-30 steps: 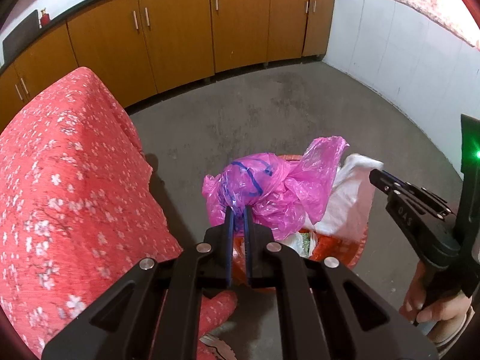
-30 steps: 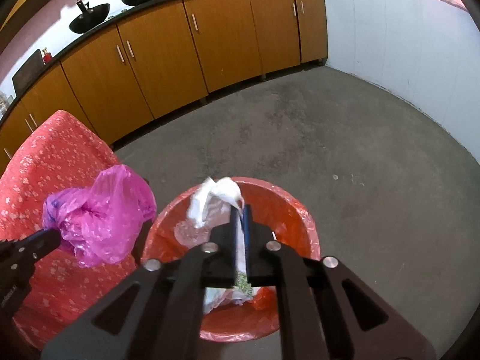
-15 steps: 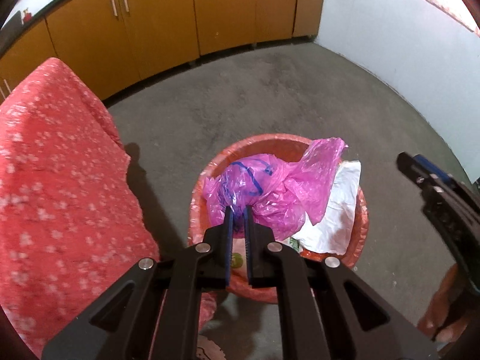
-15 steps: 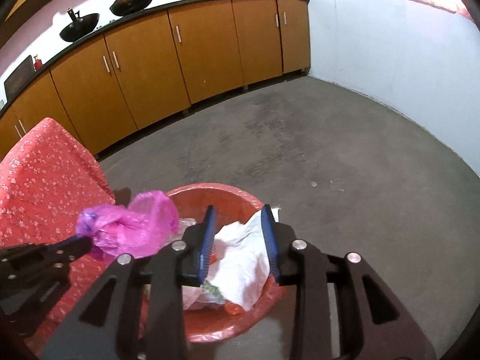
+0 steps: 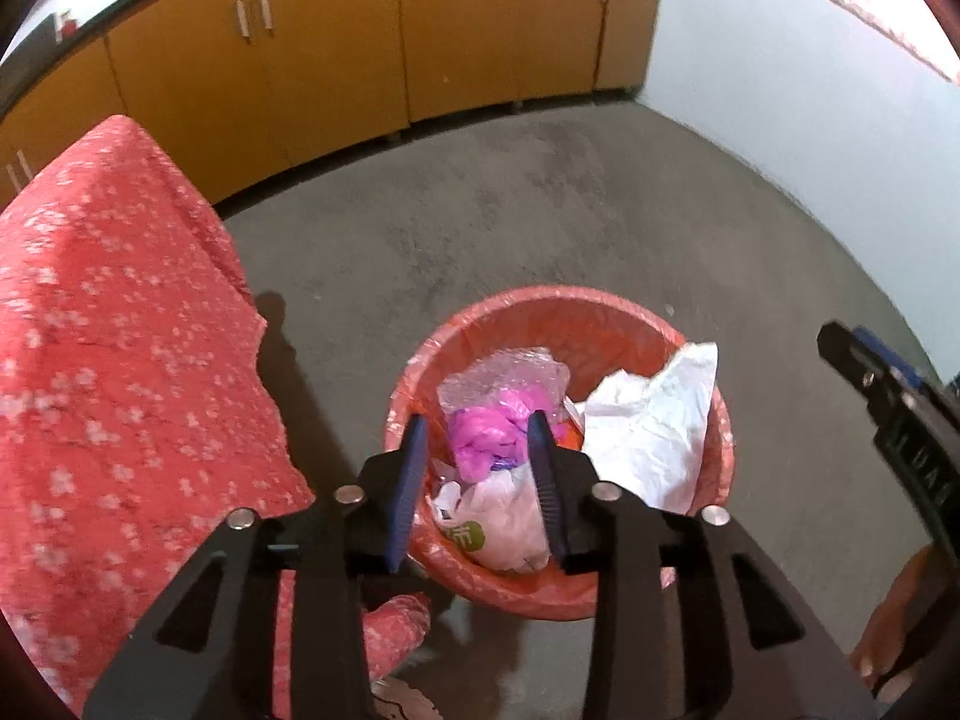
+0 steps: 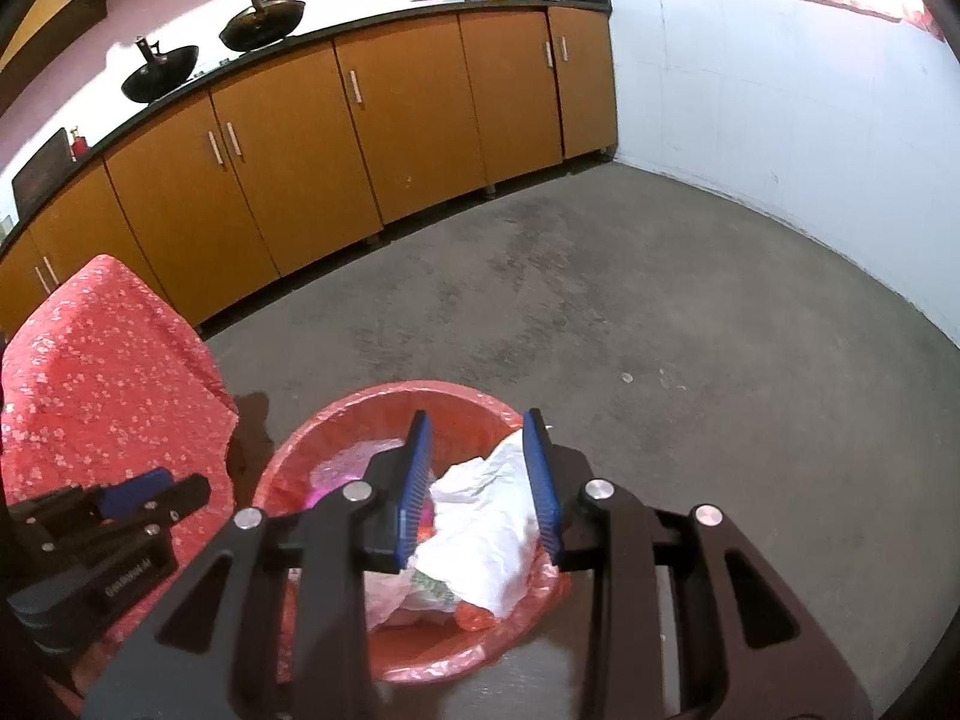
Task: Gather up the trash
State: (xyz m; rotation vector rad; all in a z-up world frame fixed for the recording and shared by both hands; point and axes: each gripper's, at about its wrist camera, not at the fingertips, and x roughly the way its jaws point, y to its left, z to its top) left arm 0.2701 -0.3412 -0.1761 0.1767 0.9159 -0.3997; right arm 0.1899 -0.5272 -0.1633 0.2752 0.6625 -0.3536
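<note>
My left jaws [image 5: 480, 483] stand apart with nothing pressed between them; the pink bag [image 5: 489, 429] lies just beyond and below their tips, inside the red bin [image 5: 540, 306]. My right jaws [image 6: 480, 480] are also parted and empty, with the white paper [image 6: 486, 522] under them, draped against the bin's right rim.

What worries me, going from left to right: the pink bag sits loosely on top of a heap of clear wrap and other bags, so I judge it could slide or puff back up. The white paper is the greater risk, since one corner rides up over the rim; a brush from my right jaws as they pull away could drag it out onto the floor. The bin's thin liner could also snag on a fingertip.

A second ago my left jaws were closed on the pink bag, holding it up over the bin; they have just been opening, and the bag now rests in the bin. My right jaws were pinching the white paper, and it has dropped too.
</note>
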